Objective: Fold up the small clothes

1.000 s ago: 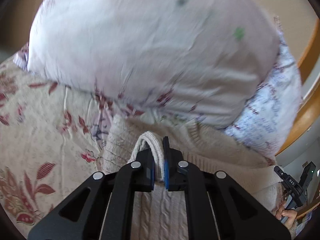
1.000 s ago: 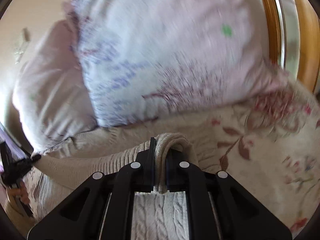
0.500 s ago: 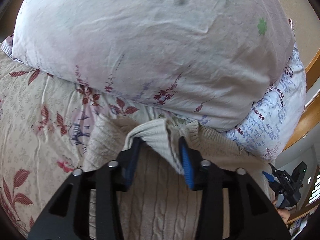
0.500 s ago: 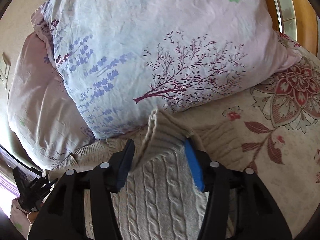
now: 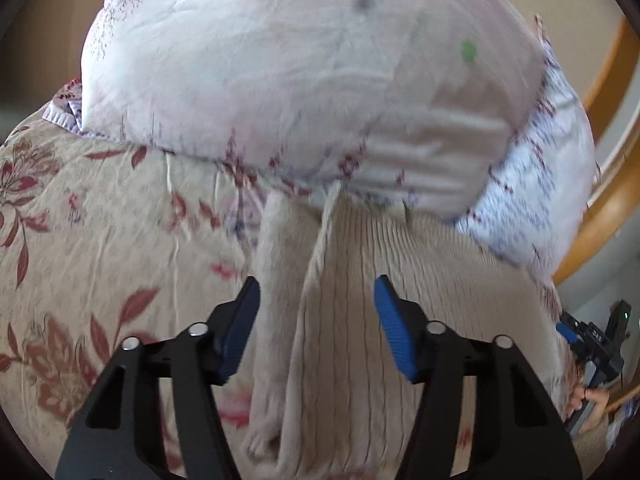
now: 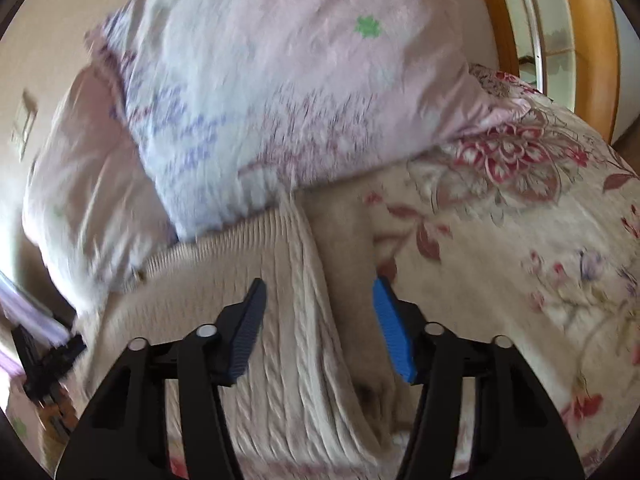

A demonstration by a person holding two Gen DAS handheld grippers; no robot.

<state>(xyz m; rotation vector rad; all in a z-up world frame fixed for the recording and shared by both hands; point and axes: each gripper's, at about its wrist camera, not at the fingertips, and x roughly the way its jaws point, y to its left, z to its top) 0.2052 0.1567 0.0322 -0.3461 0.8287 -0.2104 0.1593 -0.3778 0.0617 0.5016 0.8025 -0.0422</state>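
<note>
On a floral bedspread (image 5: 100, 216) below two stacked pillows (image 5: 304, 80), a cream cable-knit sweater (image 5: 360, 320) lies with one fold apparently laid toward the pillows — further folds look due. The left gripper (image 5: 316, 316) and right gripper (image 6: 318, 316) both gape wide, holding nothing, above the knit. Motion blur softens everything; the sweater's near end is cut off — its sleeves cannot be made out.

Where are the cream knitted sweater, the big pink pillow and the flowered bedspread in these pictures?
cream knitted sweater (image 5: 360, 300), left wrist view, on the ribbed body panel.
big pink pillow (image 5: 300, 80), left wrist view, on its wrinkled front face.
flowered bedspread (image 6: 520, 260), right wrist view, on a bare part right of the sweater.
</note>
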